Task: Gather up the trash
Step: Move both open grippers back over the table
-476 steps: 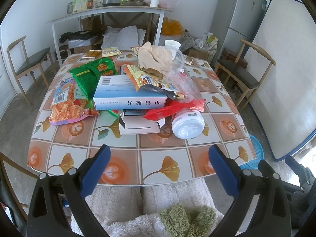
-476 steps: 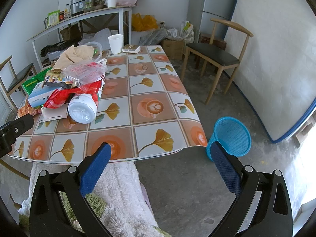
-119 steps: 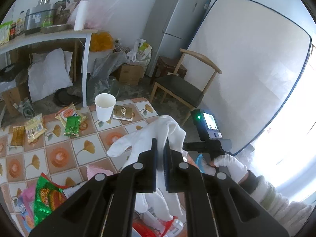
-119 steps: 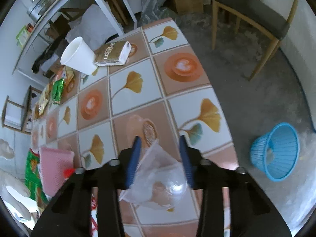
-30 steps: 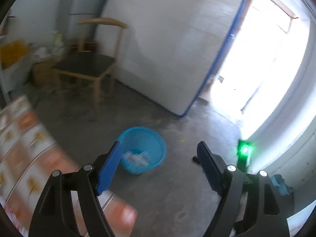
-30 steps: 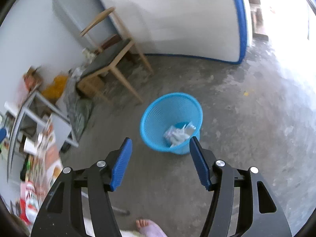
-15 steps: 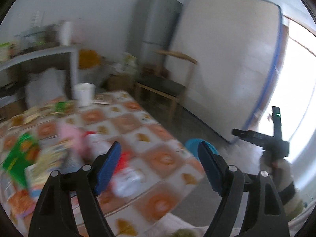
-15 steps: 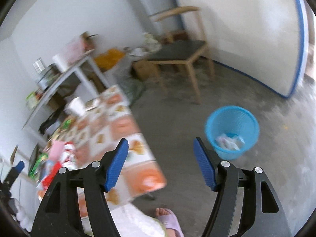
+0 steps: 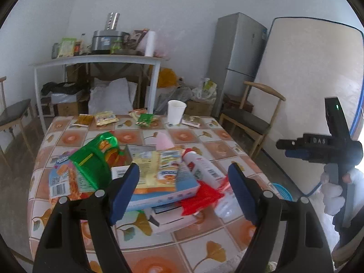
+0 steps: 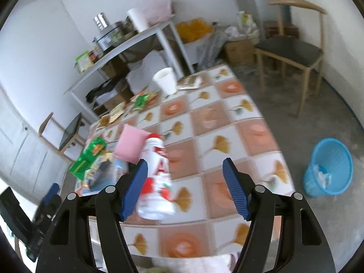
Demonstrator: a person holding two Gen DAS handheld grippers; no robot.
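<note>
Right wrist view shows blue trash basket [image 10: 327,167] on floor at 3 o'clock, white scraps inside; left wrist view shows only its rim [image 9: 281,190] behind table [image 9: 159,238]. Left gripper [image 9: 183,192] and right gripper [image 10: 184,187] gape empty, aimed at wrapper pile [image 9: 145,173]; a second ago both faced the basket.

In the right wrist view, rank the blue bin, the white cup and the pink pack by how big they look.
1. Blue bin, clearly largest.
2. Pink pack.
3. White cup.
The pack lies nearer the camera than the cup, so their order is unsure.

Blue bin [image 10: 327,166], pink pouch [image 10: 130,145], orange-white ginkgo tablecloth [image 10: 227,127]
</note>
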